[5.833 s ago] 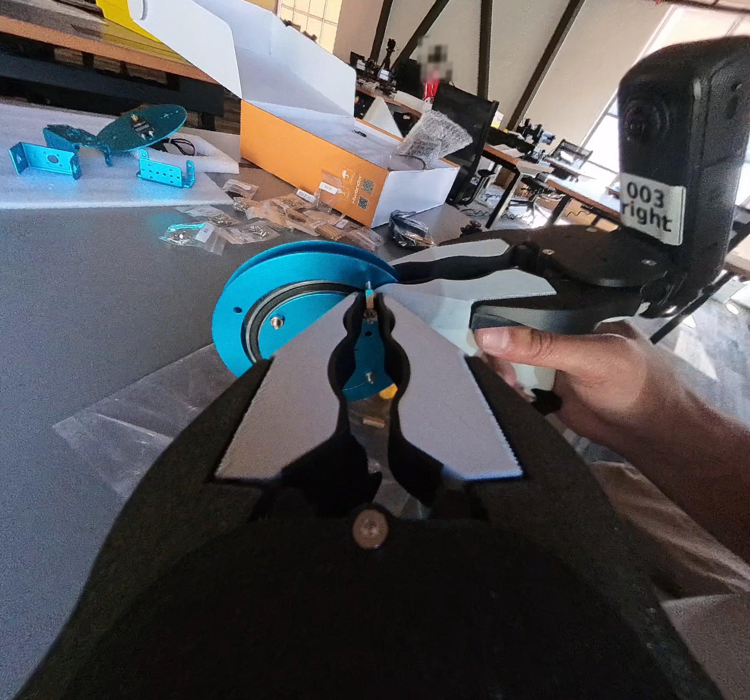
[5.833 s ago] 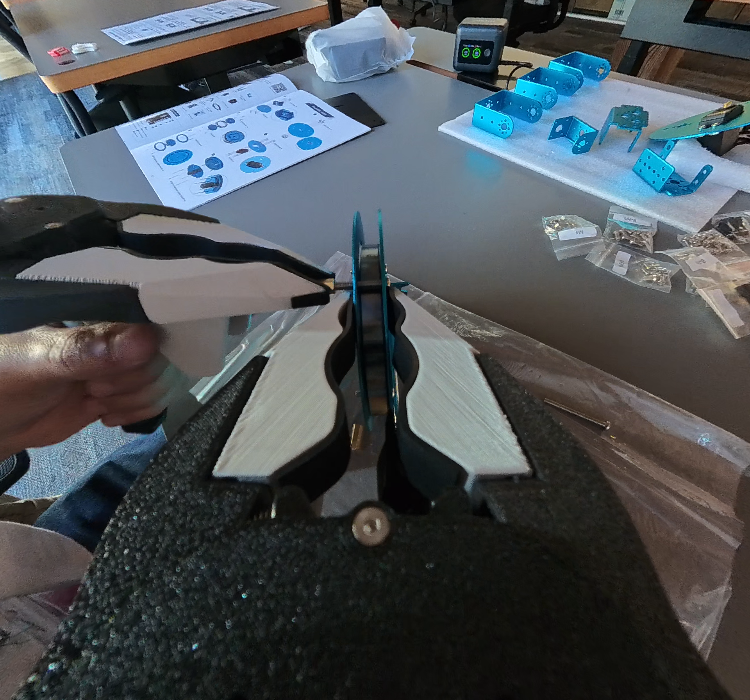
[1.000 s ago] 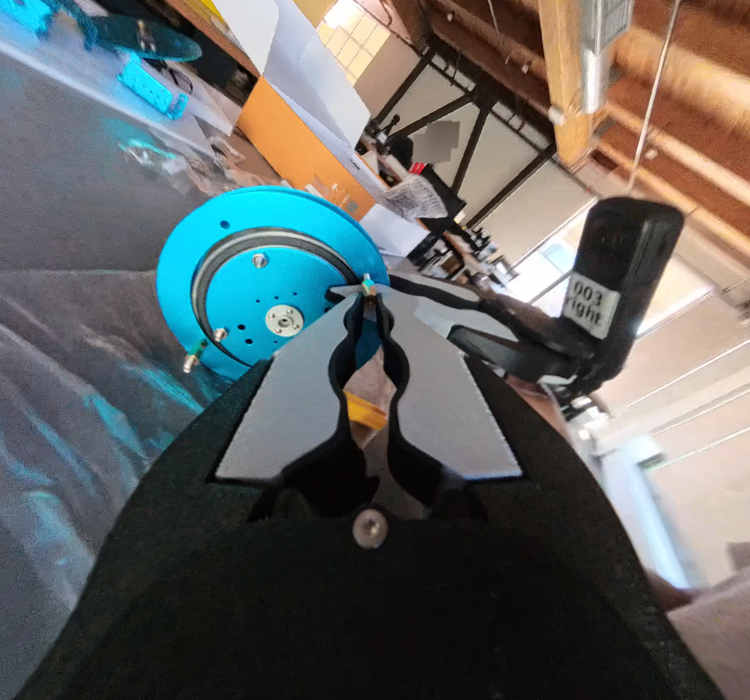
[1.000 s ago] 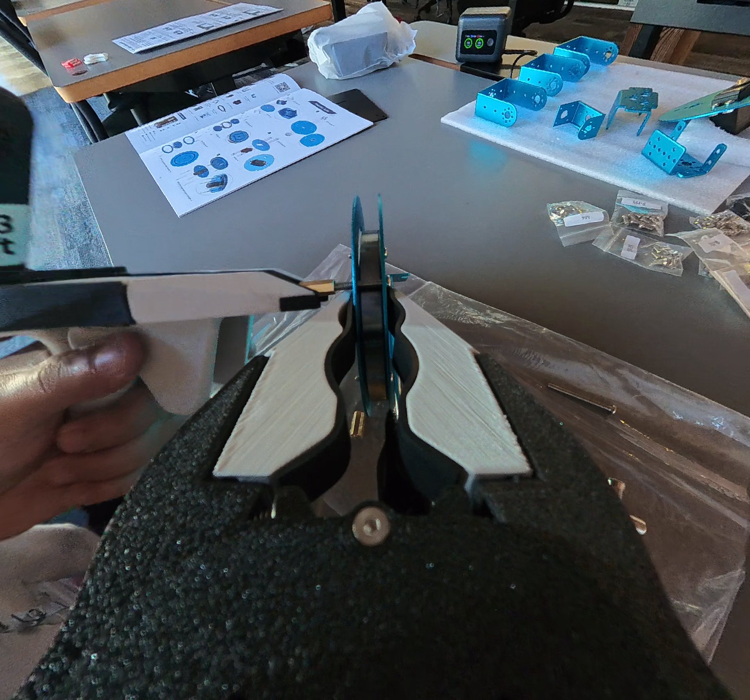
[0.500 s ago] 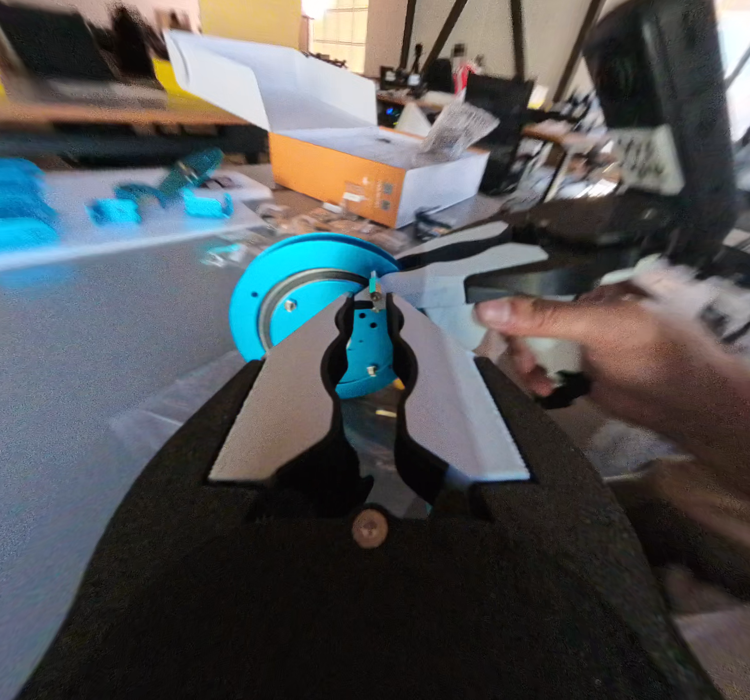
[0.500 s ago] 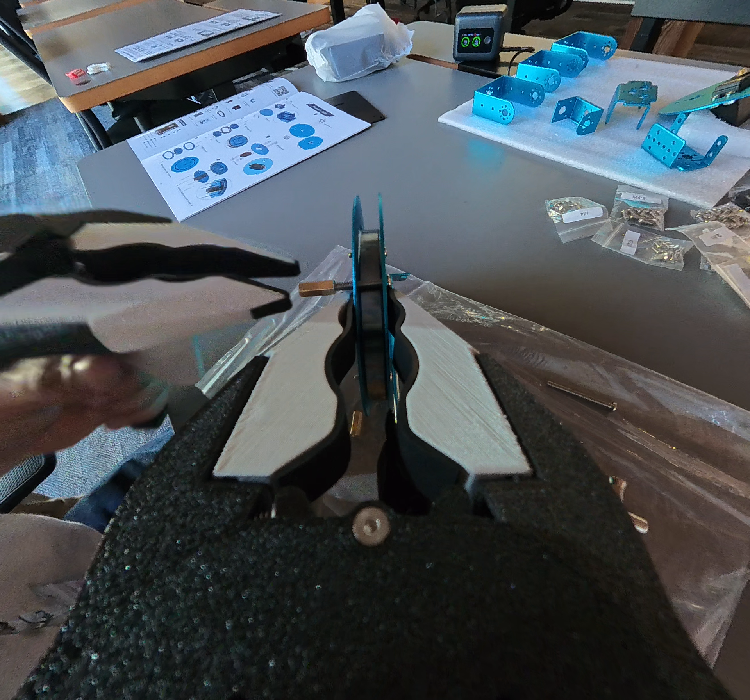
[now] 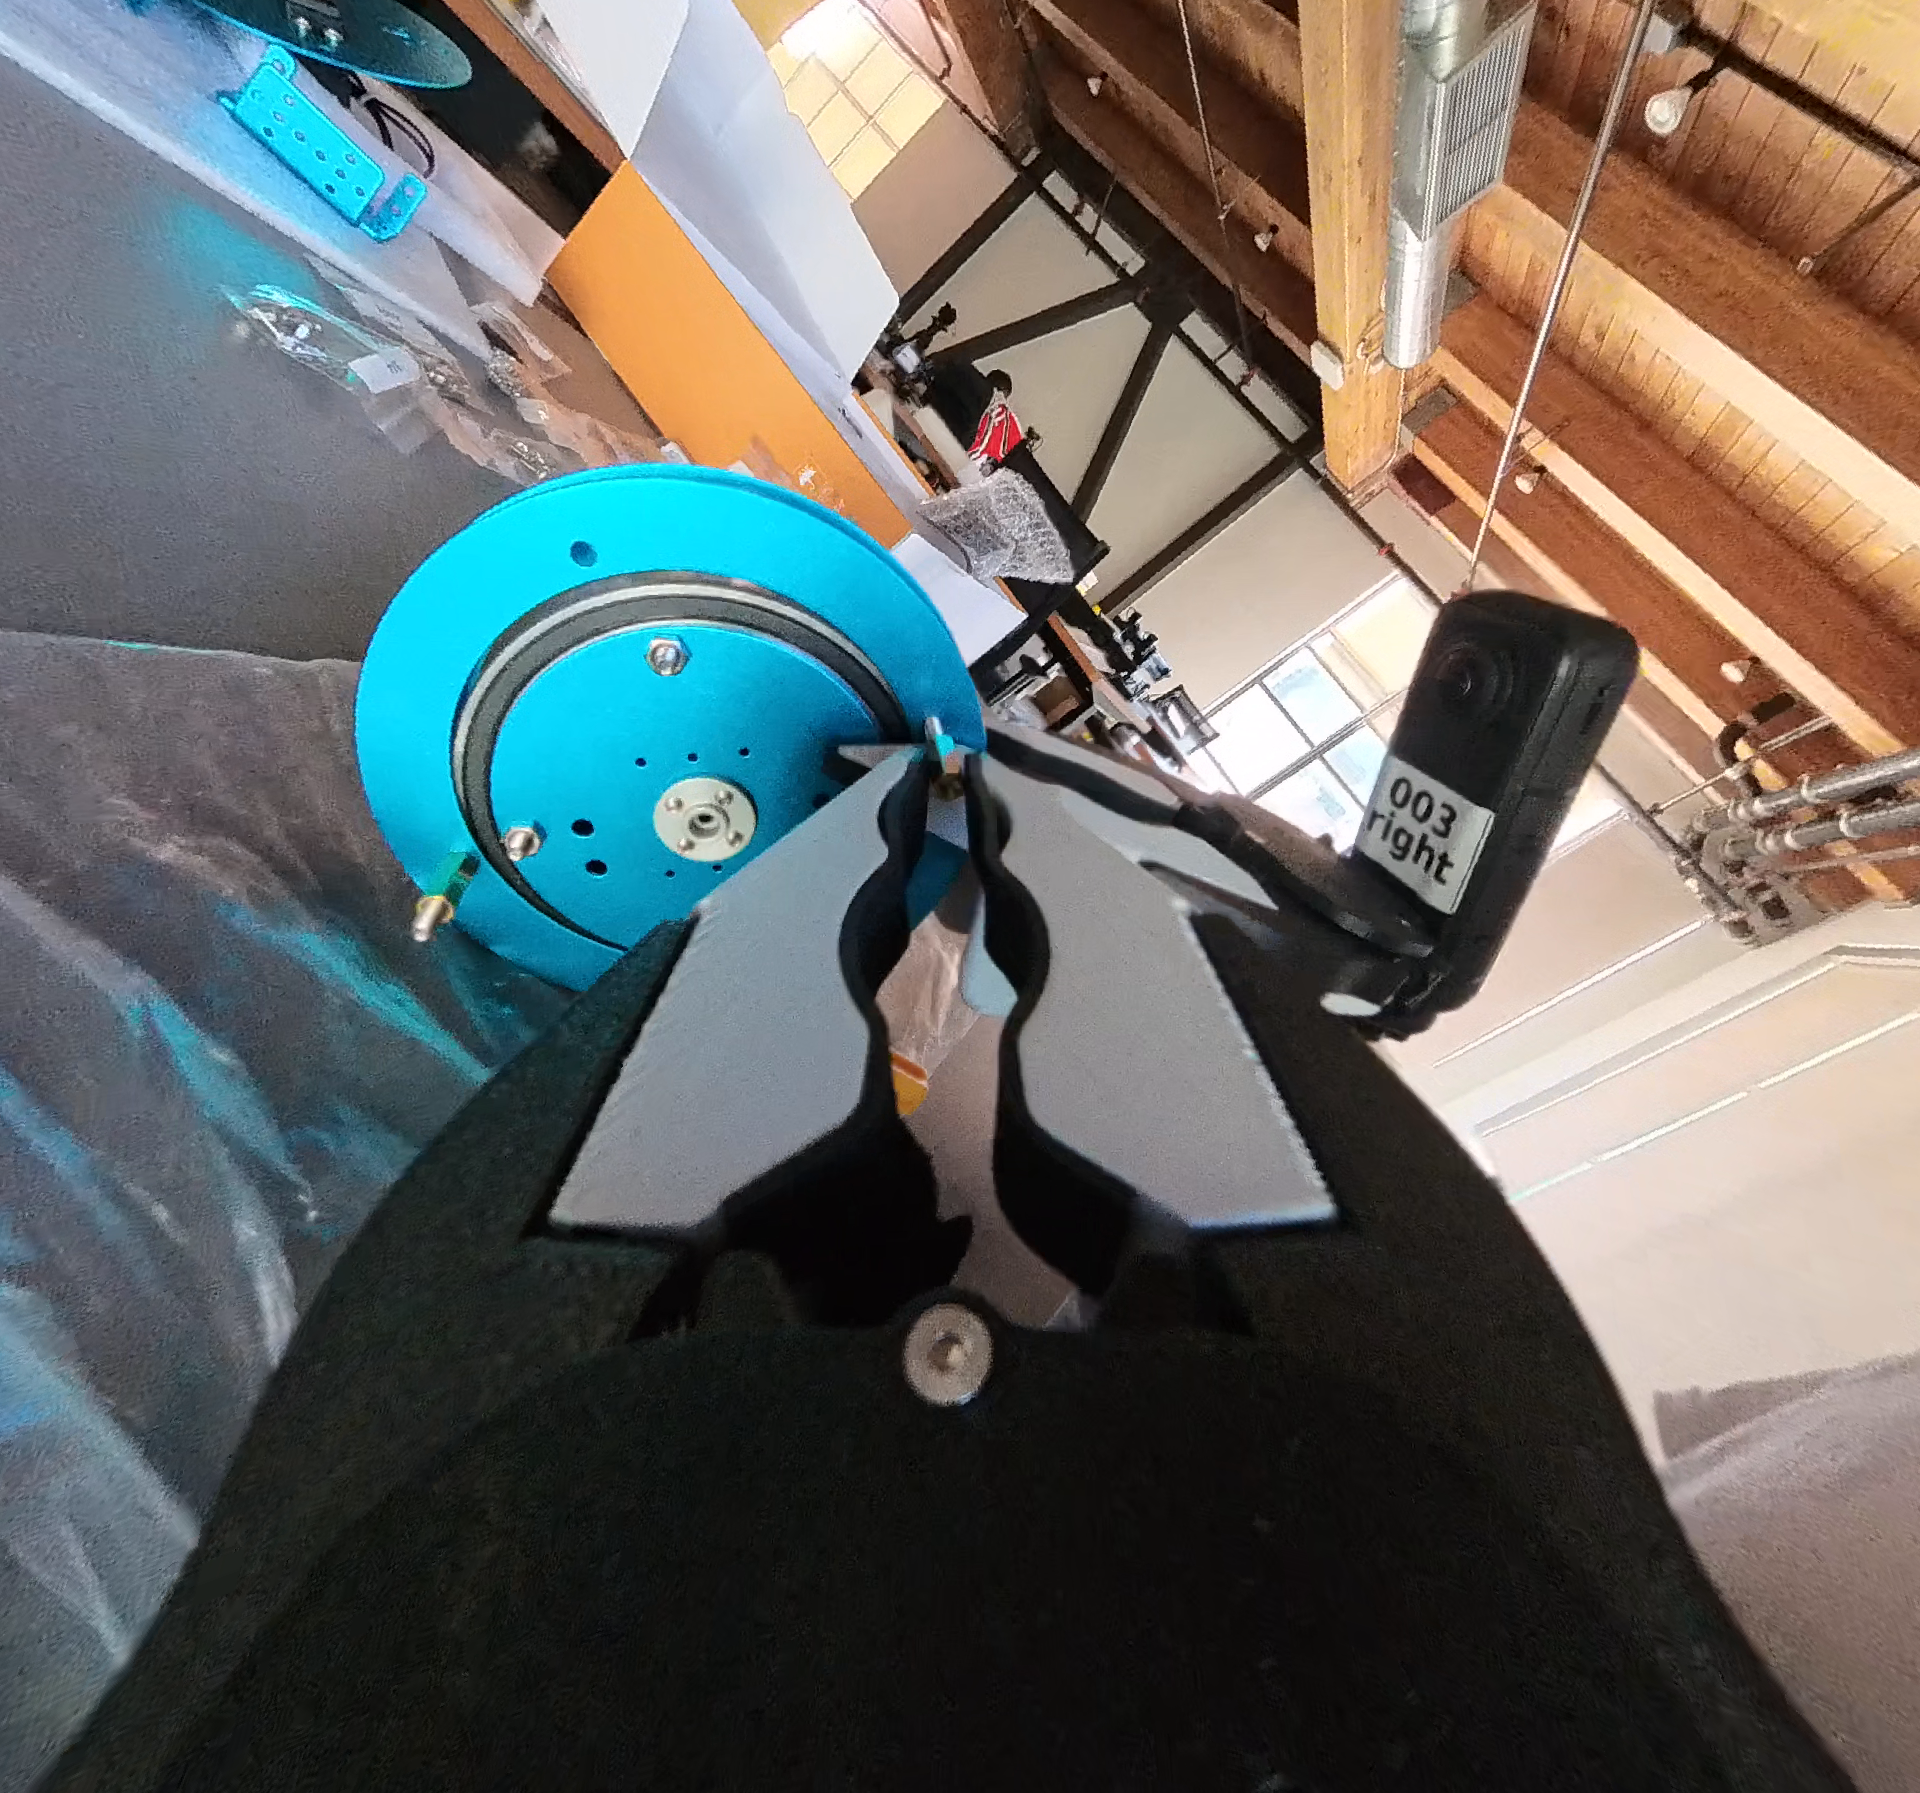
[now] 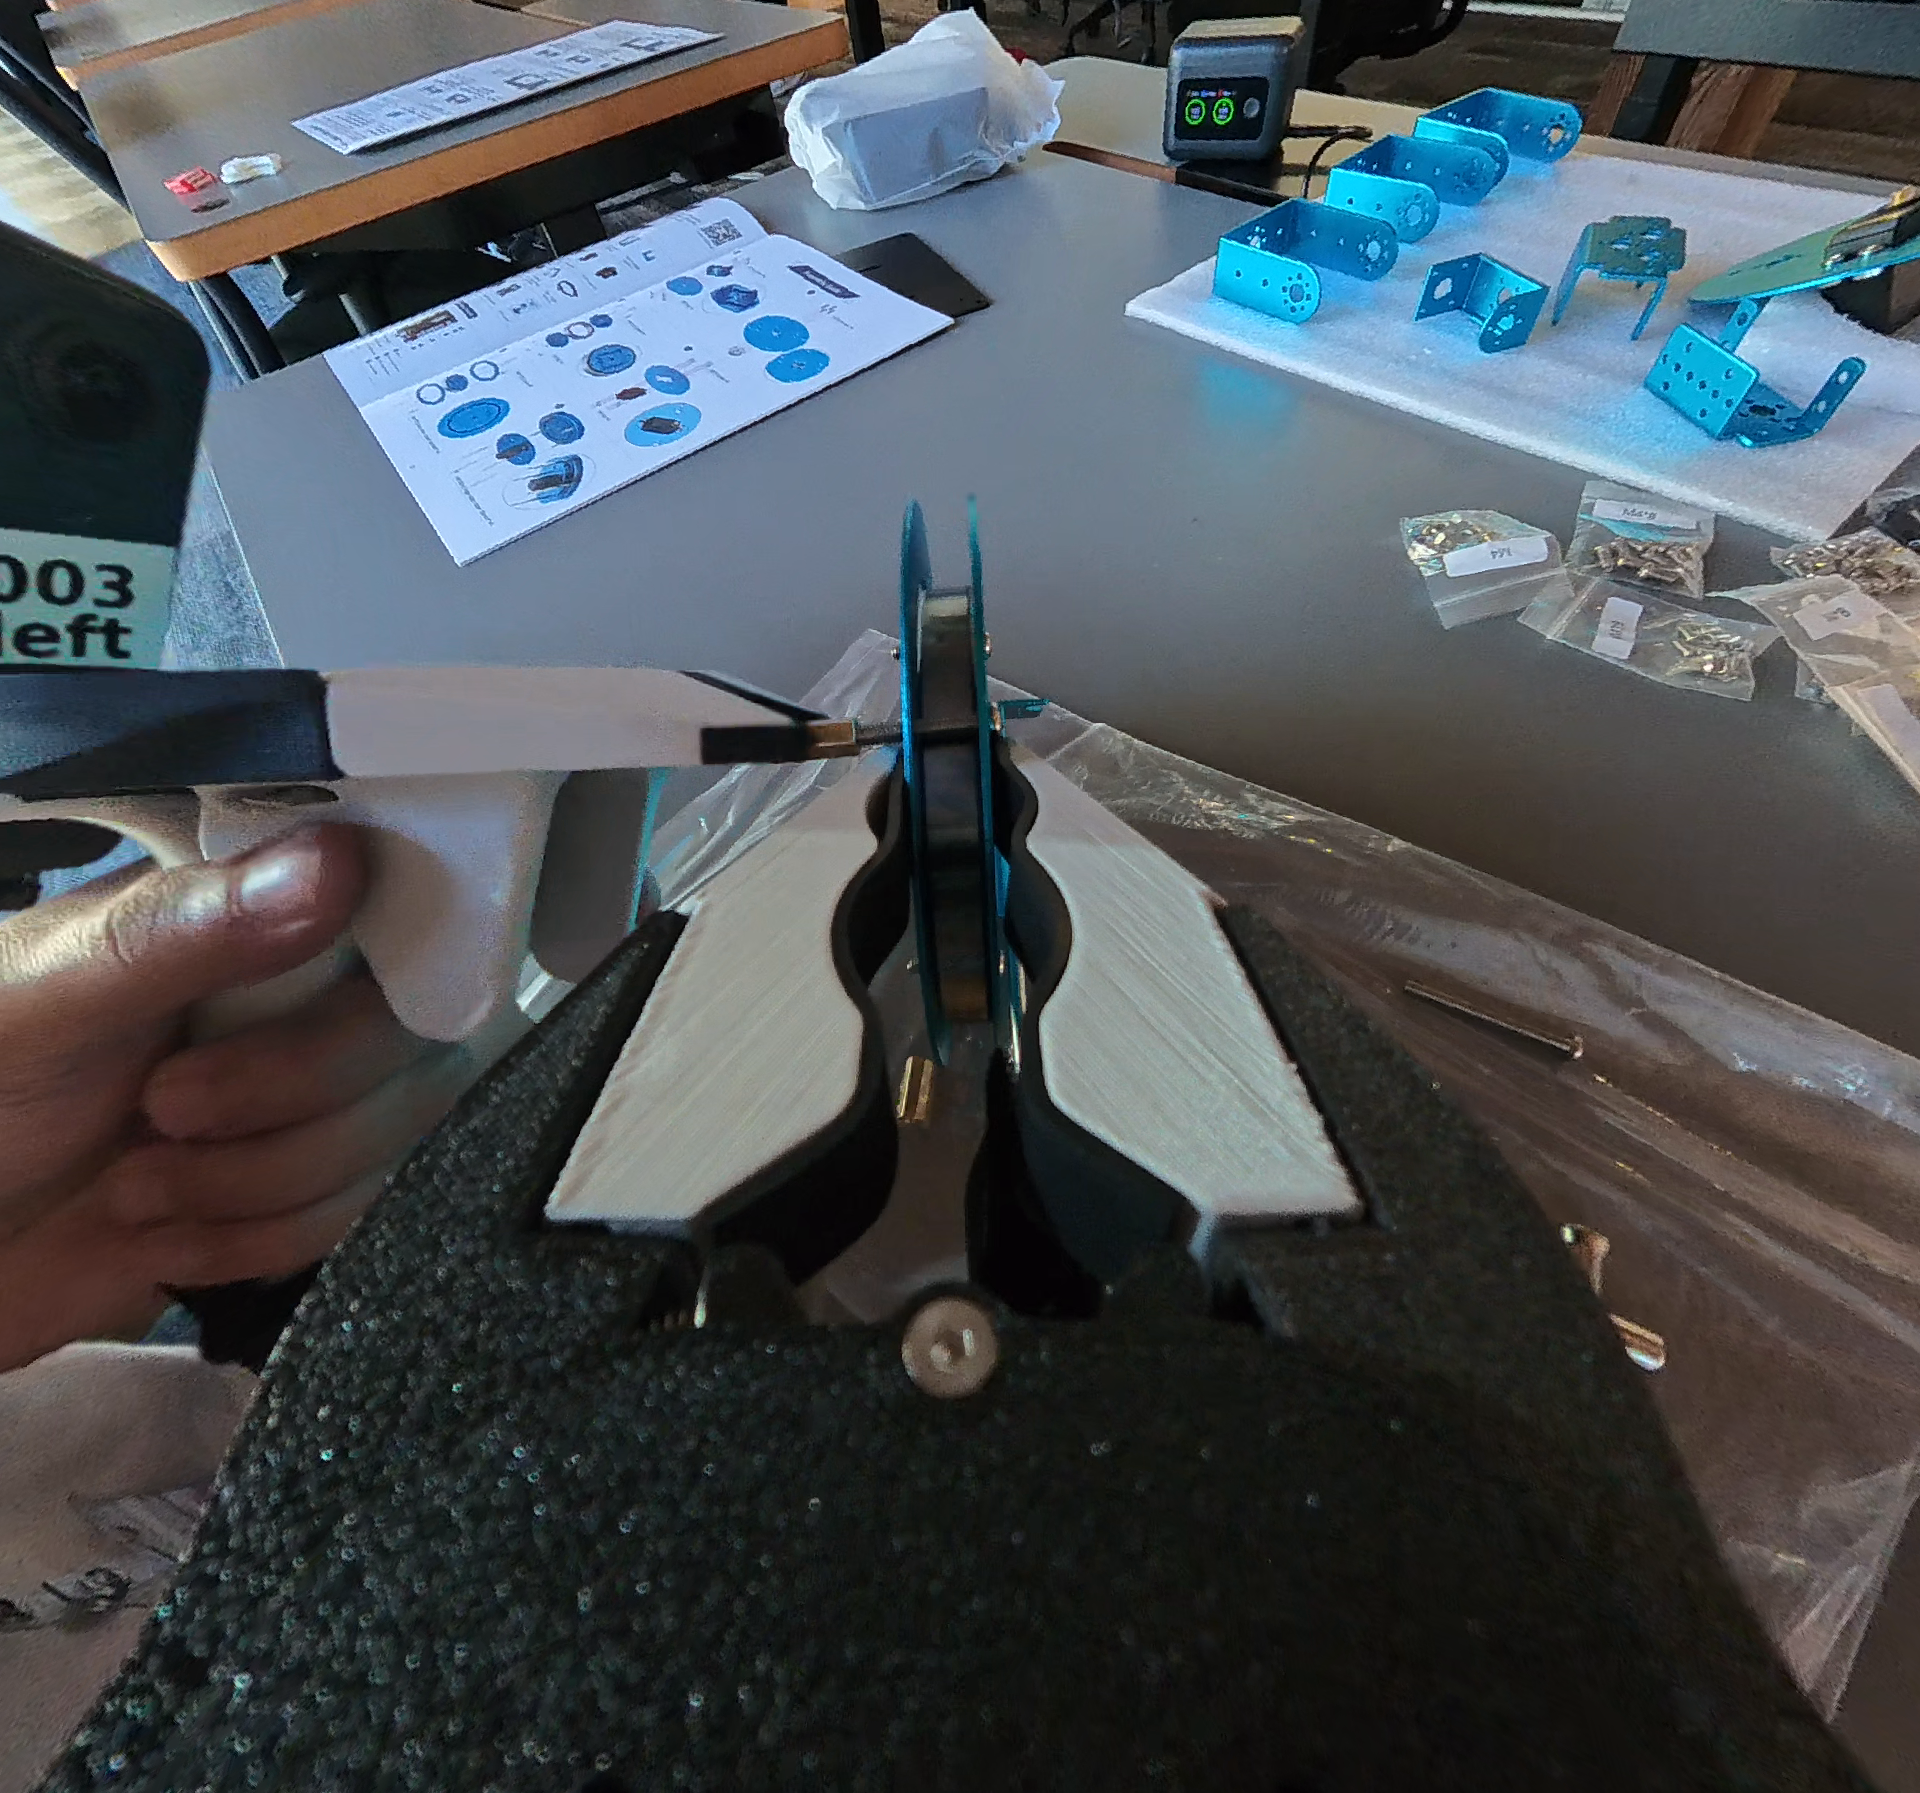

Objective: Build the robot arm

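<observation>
Your right hand-held gripper (image 8: 940,787) is clamped on the blue disc assembly (image 8: 943,756), holding it on edge above the plastic bag (image 8: 1455,1068) on the grey surface (image 8: 1143,517), so its face meets your left hand-held gripper (image 7: 940,767). That one is pinched shut on a brass standoff (image 8: 831,733), tips at the disc's face. A second standoff (image 7: 442,896) projects on the disc's far side.

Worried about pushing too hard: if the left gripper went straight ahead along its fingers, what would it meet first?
The left gripper, shut on a small brass standoff, would press straight into the face of the blue round metal disc assembly; the remaining gap looks slight.
</observation>
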